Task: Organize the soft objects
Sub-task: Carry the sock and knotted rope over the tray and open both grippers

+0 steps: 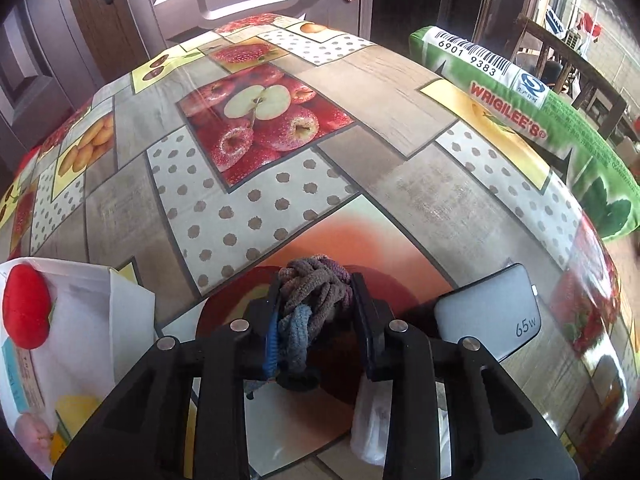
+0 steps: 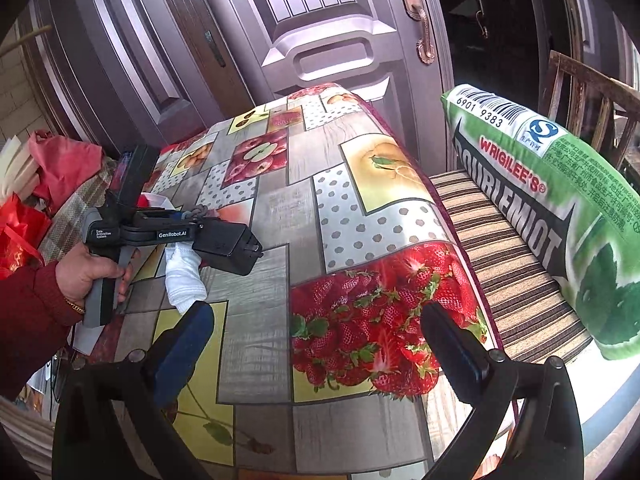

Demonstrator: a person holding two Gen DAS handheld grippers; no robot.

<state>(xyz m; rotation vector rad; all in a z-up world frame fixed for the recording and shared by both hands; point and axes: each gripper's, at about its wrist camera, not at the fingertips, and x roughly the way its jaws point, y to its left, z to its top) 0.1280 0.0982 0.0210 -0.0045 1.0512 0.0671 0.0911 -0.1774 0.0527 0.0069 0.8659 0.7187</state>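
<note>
A white box [image 1: 72,320] holding a red plush [image 1: 26,306] sits at the worktop's [image 1: 400,92] left. The left gripper [image 1: 316,300] clamps its fingers on a braided fabric bundle [image 1: 312,280] above the worktop, beside a grey charger [image 1: 492,308]. The right gripper [image 2: 316,340] hovers with fingers spread, empty, near a green pillow [image 2: 560,184].

**Count of things on and around the table**

Showing now: 1 bundle of braided grey, mauve and blue hair ties [image 1: 316,304], 1 white sock [image 2: 185,280], 1 grey 65W charger brick [image 1: 492,312], 1 green printed gum-pack cushion [image 2: 560,208], 1 red stuffed fabric piece [image 1: 26,306], 2 black grippers.
</note>
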